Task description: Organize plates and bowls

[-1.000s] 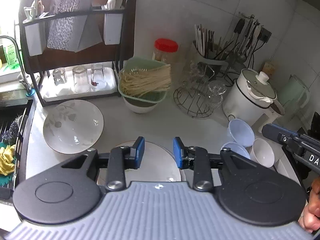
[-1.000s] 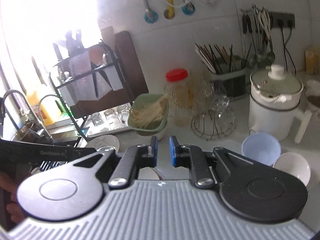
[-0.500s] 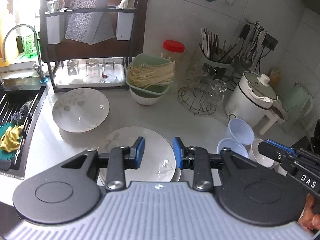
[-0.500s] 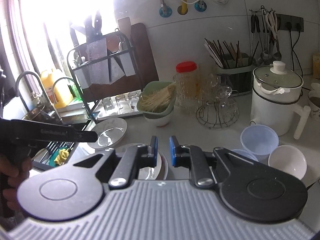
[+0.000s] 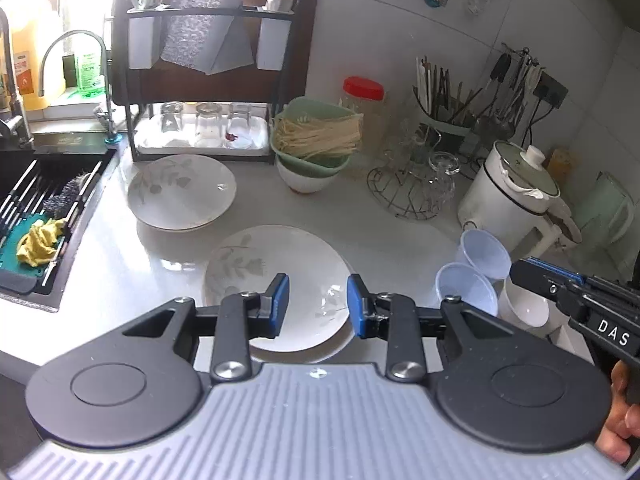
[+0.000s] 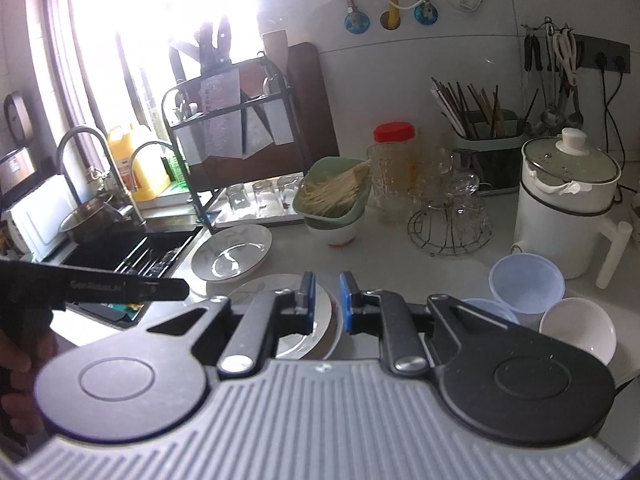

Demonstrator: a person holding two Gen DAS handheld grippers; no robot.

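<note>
Two floral plates lie on the white counter: a flat one point(image 5: 280, 264) in front of my left gripper point(image 5: 318, 306), and a deeper one point(image 5: 182, 190) behind it to the left. My left gripper is open and empty, above the near plate. To the right stand two pale blue bowls point(image 5: 482, 252) and a white bowl point(image 5: 526, 306). In the right wrist view my right gripper point(image 6: 325, 302) is open by a narrow gap and empty, above the near plate point(image 6: 324, 322); the deep plate point(image 6: 232, 252), blue bowls point(image 6: 526, 282) and white bowl point(image 6: 578, 330) show too.
A black dish rack point(image 5: 208, 80) with glasses stands at the back. Beside it are a green basket of noodles point(image 5: 316, 136) on a white bowl, a wire glass stand point(image 5: 412, 188), a red-lidded jar point(image 5: 362, 100) and a white electric pot point(image 5: 512, 196). The sink point(image 5: 36, 216) lies left.
Both grippers have pulled back and risen, so more of the counter and both plates show. Their jaws have not changed.
</note>
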